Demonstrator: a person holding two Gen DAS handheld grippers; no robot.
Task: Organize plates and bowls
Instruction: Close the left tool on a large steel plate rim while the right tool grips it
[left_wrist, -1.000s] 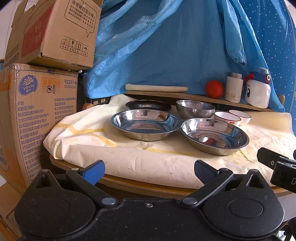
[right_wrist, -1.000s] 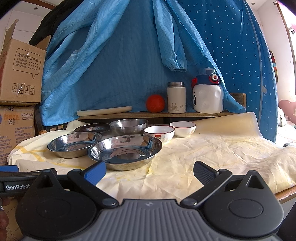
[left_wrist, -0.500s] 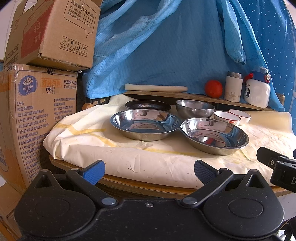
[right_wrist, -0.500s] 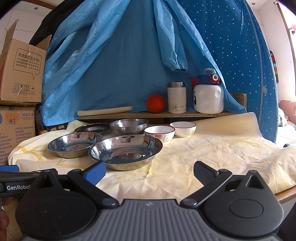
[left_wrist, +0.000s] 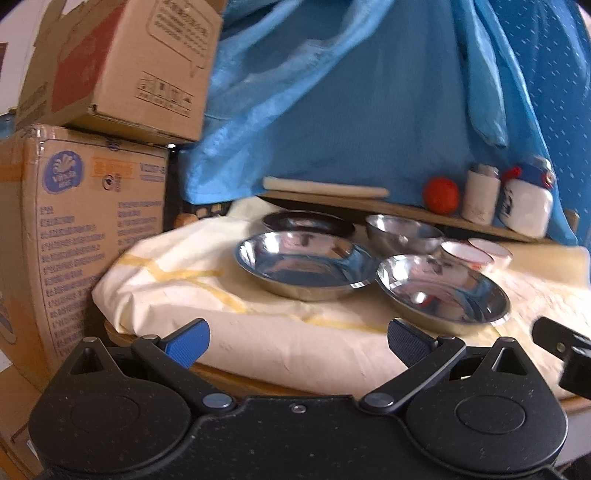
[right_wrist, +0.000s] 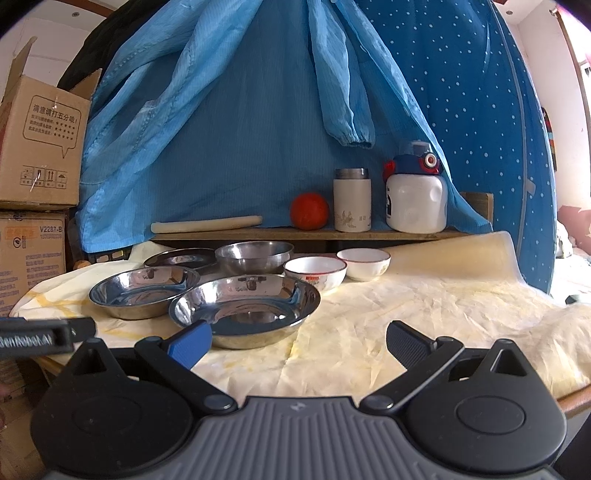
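Right wrist view: I am holding both tools spread and empty; steel plates (right_wrist: 245, 308) and bowls (right_wrist: 315, 271) are lying unstacked.

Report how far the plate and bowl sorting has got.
Nothing looks done: two steel plates, a dark plate, a steel bowl and two white bowls sit separately on the cloth. Nothing is in hand; left gripper and right gripper are open short of the dishes. All stacking remains.
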